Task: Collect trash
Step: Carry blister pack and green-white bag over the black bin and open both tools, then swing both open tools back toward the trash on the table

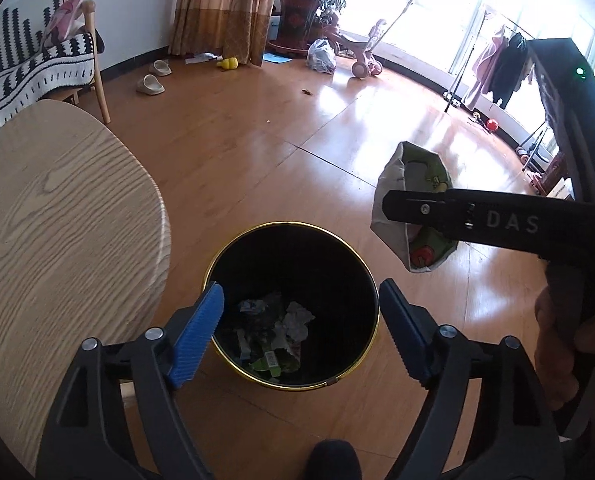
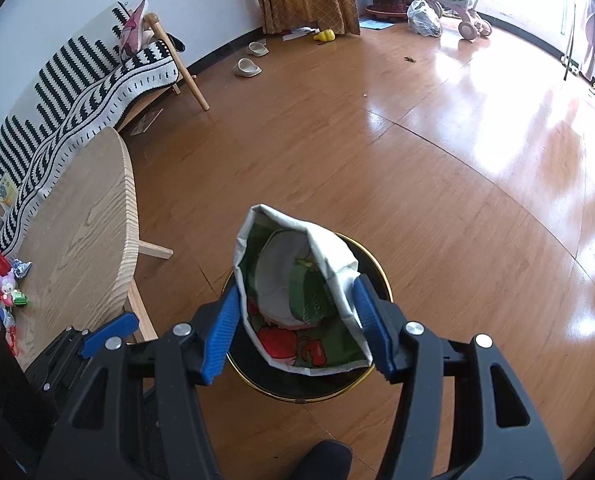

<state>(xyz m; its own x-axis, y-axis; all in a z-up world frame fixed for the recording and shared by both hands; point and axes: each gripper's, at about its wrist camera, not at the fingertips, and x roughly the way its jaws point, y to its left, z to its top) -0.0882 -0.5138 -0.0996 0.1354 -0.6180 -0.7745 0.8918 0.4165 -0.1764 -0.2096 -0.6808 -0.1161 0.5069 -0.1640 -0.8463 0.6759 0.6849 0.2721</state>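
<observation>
Right gripper (image 2: 297, 332) clamped on a crumpled wrapper (image 2: 297, 296), blue fingers (image 2: 221, 332) pressing its two sides. Wrapper hanging open-mouthed, long axis running away from the fingers and tilted downward. Seen from the right wrist, directly over the bin (image 2: 381, 276), whose gold rim peeks out on either side beneath it. Seen from the left wrist, though, up and to the right of the bin (image 1: 293, 304), over bare floor (image 1: 237, 152); likely high above and a little off-centre, so hard to say which reading holds. Probably needs a small shift toward the bin's middle before letting go.

Left gripper (image 1: 301, 332) wide apart with nothing between the fingers, poised straight above the bin mouth, scraps (image 1: 273, 332) lying at the bottom below. Table (image 1: 57, 208) just beside the bin, on its left. More small bits (image 2: 9, 284) on the table's near corner, closer to the left gripper.
</observation>
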